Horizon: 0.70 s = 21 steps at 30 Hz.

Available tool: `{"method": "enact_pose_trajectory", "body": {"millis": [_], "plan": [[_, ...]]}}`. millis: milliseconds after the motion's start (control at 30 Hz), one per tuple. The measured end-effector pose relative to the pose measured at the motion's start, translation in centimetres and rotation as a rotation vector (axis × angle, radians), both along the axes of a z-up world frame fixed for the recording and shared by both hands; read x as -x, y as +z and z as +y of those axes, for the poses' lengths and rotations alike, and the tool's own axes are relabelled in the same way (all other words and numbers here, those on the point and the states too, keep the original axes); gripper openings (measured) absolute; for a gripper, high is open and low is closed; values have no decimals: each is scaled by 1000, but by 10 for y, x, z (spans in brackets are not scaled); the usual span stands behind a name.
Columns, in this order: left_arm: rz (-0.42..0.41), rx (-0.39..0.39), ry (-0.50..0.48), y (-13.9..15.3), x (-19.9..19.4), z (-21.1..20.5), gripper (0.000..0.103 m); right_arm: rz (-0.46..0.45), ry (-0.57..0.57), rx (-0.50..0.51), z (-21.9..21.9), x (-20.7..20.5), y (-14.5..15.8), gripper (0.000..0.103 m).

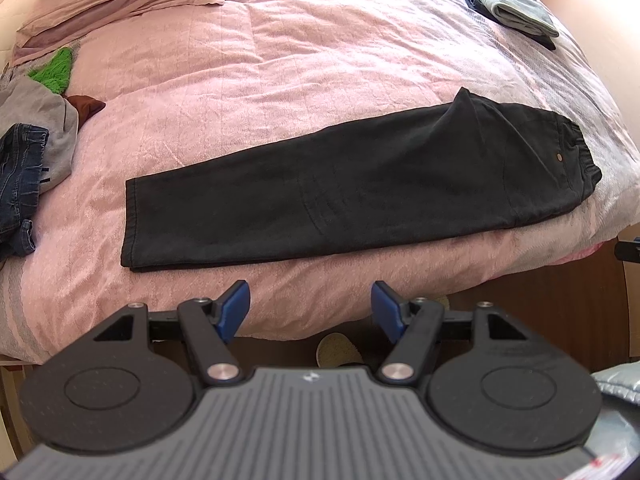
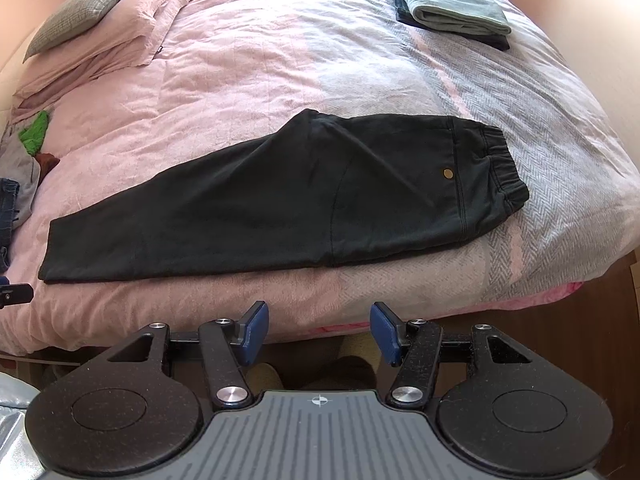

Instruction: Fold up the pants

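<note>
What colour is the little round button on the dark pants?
The button is brassy gold-brown, clearest in the right wrist view.

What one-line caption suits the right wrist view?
Open right gripper above the bed edge, facing black pants folded lengthwise, waistband to the right.

Black pants (image 1: 340, 192) (image 2: 280, 200) lie flat on pink quilted bedspread (image 1: 280, 80), near front edge of bed. Already folded once lengthwise, one leg stacked on other. Long axis runs across bed: leg hems at left, elastic gathered waistband at right. Small round brass-coloured stud near waistband. Seat corner pokes out as point toward far side of bed. Fabric mostly smooth, few soft creases around hip. Nothing touches pants.
</note>
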<state>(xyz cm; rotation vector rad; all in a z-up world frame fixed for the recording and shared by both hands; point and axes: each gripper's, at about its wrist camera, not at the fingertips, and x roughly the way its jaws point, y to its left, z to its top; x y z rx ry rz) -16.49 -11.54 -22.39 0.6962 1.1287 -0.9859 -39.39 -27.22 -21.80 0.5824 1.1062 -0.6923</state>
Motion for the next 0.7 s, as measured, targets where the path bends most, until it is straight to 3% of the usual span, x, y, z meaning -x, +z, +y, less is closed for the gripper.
{"method": "enact_pose_trajectory", "body": {"millis": [200,300,367,567,700], "plan": [[55,49,89,-9,-4,-4,65,-1,33,2,-20,-2,-8,54],[137,140,212,-22,-16,5,63,7,46,7,-38,2,-14,54],[164,178,312,-33,-24,13,55,25,57,1,-54,7,-20,54],[50,228,526,-56,-38,20,46,51,97,-12,-121,23,-26,54],[21,285,676,-72,-51,24,39,34,153,-2,-172,29,-34,54]]}}
